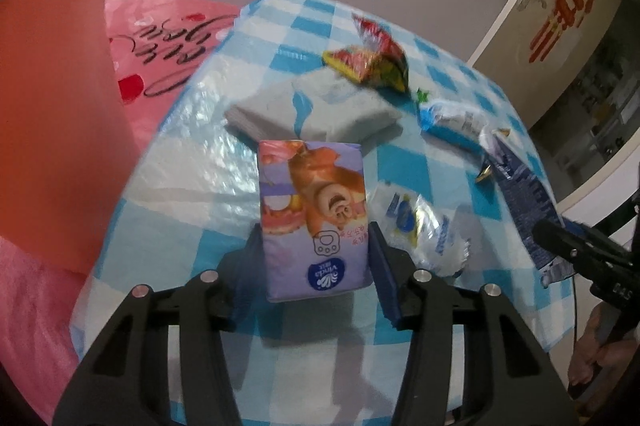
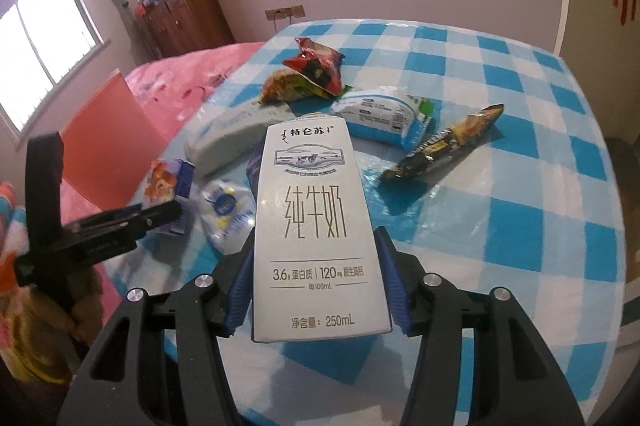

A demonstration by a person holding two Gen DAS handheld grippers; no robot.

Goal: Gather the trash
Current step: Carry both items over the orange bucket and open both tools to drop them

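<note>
Jaws: my left gripper [image 1: 316,258] is clamped on the sides of a tissue pack [image 1: 314,214], my right gripper [image 2: 316,282] on a milk carton [image 2: 316,226], each held just above the near edge of the checked table [image 2: 540,210]. Risk, as I judge it: the soft pack may squeeze out, the smooth carton may slide, and both would drop onto the clear wrapper [image 1: 424,230] lying between them. Ahead of the jaws: grey cloth [image 1: 312,110], red snack bag [image 1: 372,62], blue-white pouch [image 2: 380,116], dark wrapper [image 2: 444,146]; the orange bin [image 1: 52,98] stands left of the table, and I see nothing blocking it.
</note>
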